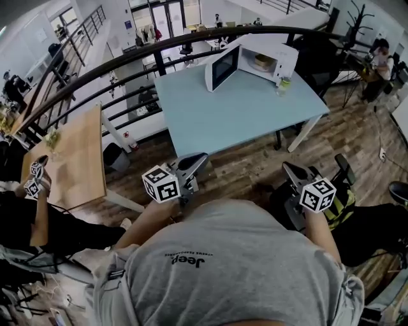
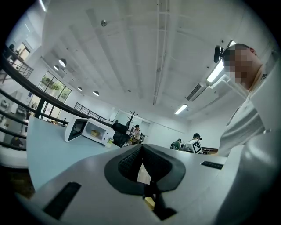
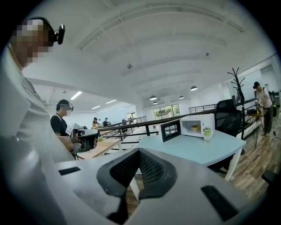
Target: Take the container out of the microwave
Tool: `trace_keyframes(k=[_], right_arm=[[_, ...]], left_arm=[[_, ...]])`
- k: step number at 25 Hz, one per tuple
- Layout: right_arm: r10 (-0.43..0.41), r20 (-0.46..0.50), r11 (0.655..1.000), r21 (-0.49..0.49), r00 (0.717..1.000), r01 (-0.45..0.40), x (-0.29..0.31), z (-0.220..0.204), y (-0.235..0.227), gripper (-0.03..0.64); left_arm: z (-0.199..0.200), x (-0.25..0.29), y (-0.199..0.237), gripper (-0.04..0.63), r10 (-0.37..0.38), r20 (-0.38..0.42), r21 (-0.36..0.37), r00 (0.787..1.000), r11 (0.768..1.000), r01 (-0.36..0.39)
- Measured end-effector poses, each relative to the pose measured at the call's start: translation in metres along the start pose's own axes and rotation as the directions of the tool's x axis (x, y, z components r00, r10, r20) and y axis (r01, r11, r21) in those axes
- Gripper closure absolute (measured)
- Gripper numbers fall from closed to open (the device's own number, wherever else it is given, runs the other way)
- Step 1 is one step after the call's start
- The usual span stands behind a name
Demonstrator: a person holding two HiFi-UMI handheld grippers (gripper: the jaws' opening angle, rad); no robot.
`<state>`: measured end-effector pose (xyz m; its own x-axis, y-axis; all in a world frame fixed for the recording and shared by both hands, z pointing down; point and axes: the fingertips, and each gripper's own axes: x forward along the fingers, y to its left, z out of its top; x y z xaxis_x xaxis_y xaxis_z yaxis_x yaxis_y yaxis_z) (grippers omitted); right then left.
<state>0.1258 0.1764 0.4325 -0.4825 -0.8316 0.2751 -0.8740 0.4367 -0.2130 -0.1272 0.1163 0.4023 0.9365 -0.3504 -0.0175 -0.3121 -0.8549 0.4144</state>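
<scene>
Microwave (image 1: 279,53): white, set at the far end of a light blue table (image 1: 217,121). Its door (image 1: 222,67) is swung open to the left.

Container (image 1: 262,62): a shallow yellowish bowl, seen inside the open microwave cavity. It is touched by neither gripper.

Bottle (image 1: 284,85): clear with a green label, stood on the table just beside the microwave's right front corner.

Left gripper (image 1: 199,158): held level close to the person's body, well apart from the microwave and short of the table's near edge. In the left gripper view its jaws are seen pressed together at the tips, with nothing between them. A marker cube (image 1: 160,184) is carried on it.

Right gripper (image 1: 289,168): held at the other side of the body, tipped slightly downward and well apart from the microwave. Its jaws are likewise closed tip to tip, and nothing is gripped. A second marker cube (image 1: 317,195) is carried on it.

Person: seen from above in a grey T-shirt (image 1: 236,267), placed on the wood-plank floor (image 1: 255,167) before the table.

Surroundings: a black railing (image 1: 127,62) is curved behind the table. A wooden table (image 1: 76,159) is set to the left. Beside it another gripper with marker cubes (image 1: 35,178) is held up by a second person. A coat stand (image 1: 358,16) and a further person (image 1: 382,60) are seen at the far right.
</scene>
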Motion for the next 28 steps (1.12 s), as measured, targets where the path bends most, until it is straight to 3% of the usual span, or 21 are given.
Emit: trace_keyframes(k=[5, 20, 28], right_arm=[[-0.009, 0.033, 0.999, 0.054, 0.999, 0.007, -0.017, -0.003, -0.020, 0.600], [0.038, 0.070, 0.997, 0.064, 0.997, -0.043, -0.068, -0.030, -0.049, 0.600], [0.015, 0.069, 0.995, 0.101, 0.997, -0.022, -0.061, -0.038, -0.063, 0.600]], left_arm=[[-0.011, 0.013, -0.016, 0.586, 0.011, -0.011, -0.002, 1.000, 1.000, -0.011], [-0.045, 0.067, -0.067, 0.586, 0.009, -0.086, 0.007, 0.996, 1.000, -0.008], [-0.047, 0.079, -0.055, 0.586, -0.012, -0.114, -0.003, 0.993, 1.000, 0.012]])
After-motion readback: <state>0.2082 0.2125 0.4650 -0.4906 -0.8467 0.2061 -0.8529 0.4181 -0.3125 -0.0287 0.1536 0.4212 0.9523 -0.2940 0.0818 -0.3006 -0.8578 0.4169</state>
